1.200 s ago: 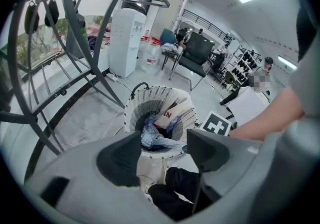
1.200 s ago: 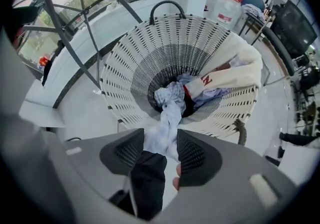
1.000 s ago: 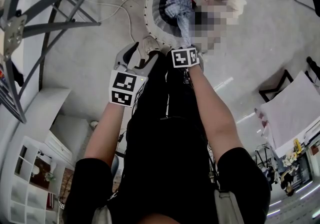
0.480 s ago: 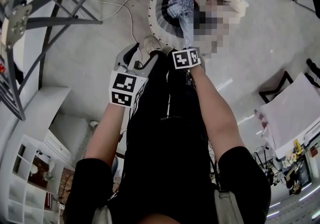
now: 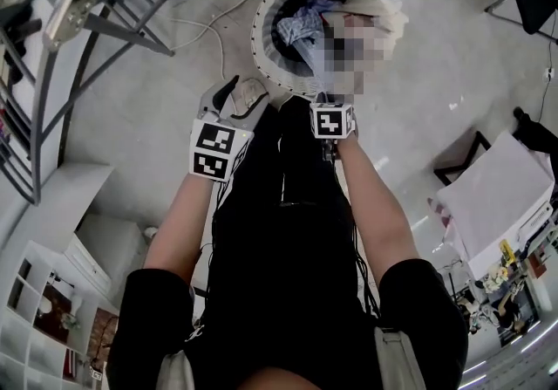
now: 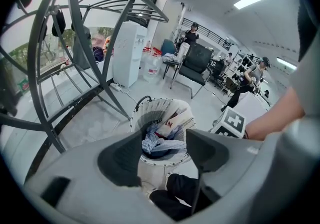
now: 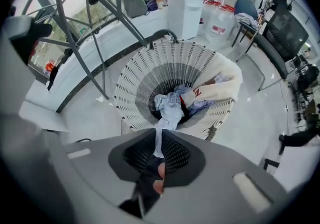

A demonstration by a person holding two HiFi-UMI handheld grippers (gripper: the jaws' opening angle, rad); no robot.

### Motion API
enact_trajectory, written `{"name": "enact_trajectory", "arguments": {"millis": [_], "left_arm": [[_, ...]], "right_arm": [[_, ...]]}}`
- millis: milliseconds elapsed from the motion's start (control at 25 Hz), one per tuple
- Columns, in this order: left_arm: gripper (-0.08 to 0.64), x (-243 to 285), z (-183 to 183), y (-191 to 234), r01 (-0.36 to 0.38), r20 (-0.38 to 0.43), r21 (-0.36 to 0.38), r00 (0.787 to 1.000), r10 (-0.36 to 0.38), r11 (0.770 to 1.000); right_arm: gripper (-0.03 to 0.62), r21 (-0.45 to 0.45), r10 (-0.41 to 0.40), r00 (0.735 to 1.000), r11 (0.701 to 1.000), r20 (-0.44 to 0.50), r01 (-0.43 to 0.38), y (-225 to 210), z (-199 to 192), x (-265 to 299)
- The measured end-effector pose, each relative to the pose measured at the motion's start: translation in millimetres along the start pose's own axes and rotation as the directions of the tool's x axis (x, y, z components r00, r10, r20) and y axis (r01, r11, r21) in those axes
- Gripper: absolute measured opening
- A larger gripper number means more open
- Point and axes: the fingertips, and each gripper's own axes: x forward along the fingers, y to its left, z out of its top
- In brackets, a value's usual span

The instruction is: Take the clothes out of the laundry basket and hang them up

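- right claw (image 7: 159,143) just closed tight on the blue shirt (image 7: 167,103), which hangs in a strip straight down into the basket (image 7: 131,83)
- left claw (image 6: 164,149) wide open, empty, off to the side

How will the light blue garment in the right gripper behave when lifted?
Probably floppy: the garment stretches as a thin strip to the right gripper, whose jaws just closed on it. May drag the clothes piled around it.

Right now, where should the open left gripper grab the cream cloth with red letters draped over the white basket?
Probably pinch the cream cloth where it folds over the white mesh basket's rim, coming down from above. That fold sits highest, on the side away from the light-blue cloth.
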Motion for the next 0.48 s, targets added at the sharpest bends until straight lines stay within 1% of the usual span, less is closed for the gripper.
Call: {"name": "enact_trajectory", "arguments": {"millis": [120, 280, 360, 480], "left_arm": [[0.279, -17, 9, -5, -0.009, 0.018, 0.011, 1.000, 0.009, 1.000], [0.279, -38, 17, -16, -0.017, 0.034, 0.020, 0.999, 0.016, 1.000], [0.279, -50, 19, -23, -0.016, 0.035, 0.030, 0.999, 0.015, 0.999], [0.279, -69, 25, -31, -0.022, 0.048, 0.047, 0.999, 0.020, 0.999]], "right_arm": [[0.051, -0.021, 0.032, 0.996, 0.999, 0.078, -0.030, -1, 14, -34], [0.049, -0.014, 0.093, 0.979, 0.996, 0.181, -0.092, -3, 31, -82], [0.048, -0.027, 0.100, 0.971, 0.995, 0.215, -0.097, -6, 34, -106], [0.046, -0.070, 0.109, 0.955, 0.993, 0.277, -0.093, -6, 44, -143]]}}
